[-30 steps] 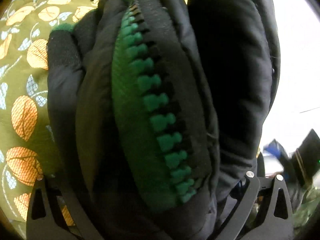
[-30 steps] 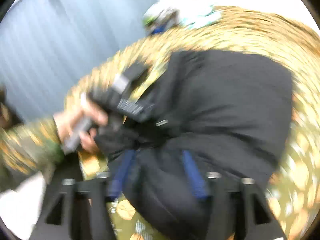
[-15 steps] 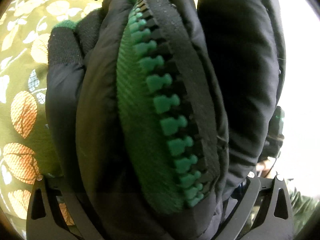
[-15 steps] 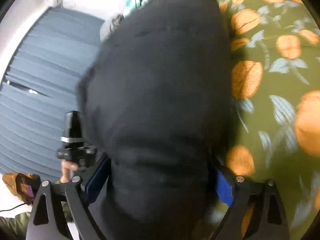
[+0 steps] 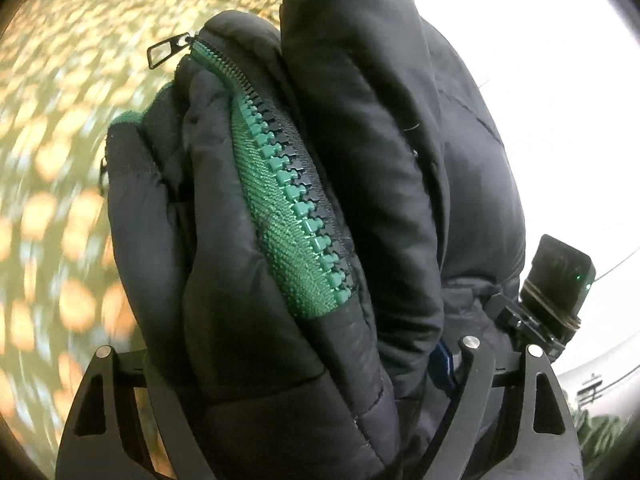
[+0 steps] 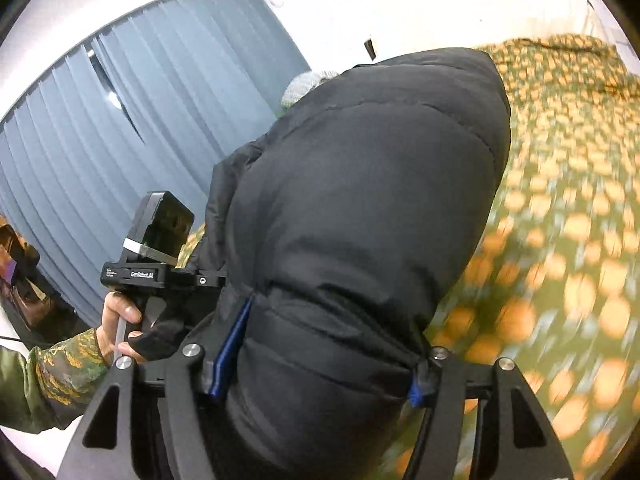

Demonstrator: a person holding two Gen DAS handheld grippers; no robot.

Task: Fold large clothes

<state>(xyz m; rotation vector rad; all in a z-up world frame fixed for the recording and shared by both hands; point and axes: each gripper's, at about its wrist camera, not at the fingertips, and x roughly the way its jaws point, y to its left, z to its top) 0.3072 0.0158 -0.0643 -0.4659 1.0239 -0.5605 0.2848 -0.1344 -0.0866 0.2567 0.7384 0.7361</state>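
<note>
The left gripper (image 5: 304,392) is clamped on a thick bunch of the black quilted puffer jacket (image 5: 360,184), which fills the middle of its frame from the bottom edge to the top. A green plastic-toothed zipper (image 5: 292,208) runs diagonally up the bunched fabric to a small black metal zipper pull (image 5: 162,53) in the upper left. The right gripper (image 6: 316,380) likewise squeezes a padded fold of the same jacket between its blue-padded fingers (image 6: 230,344), the bulk rising through the centre of that frame. At lower left there, the person's left hand (image 6: 120,330) in a camouflage sleeve holds the other tool's handle.

Behind the jacket, blurred, lies the olive bedspread with orange leaf print (image 6: 560,240); grey-blue pleated curtains (image 6: 120,140) fill the upper left.

The jacket appears lifted clear of the bedspread, held at two points, so the step looks like carrying or turning it before laying it down. The next move likely calls for lowering it flat and spreading the bunched fabric, keeping both holds firm, since the slippery padding could slide out.
</note>
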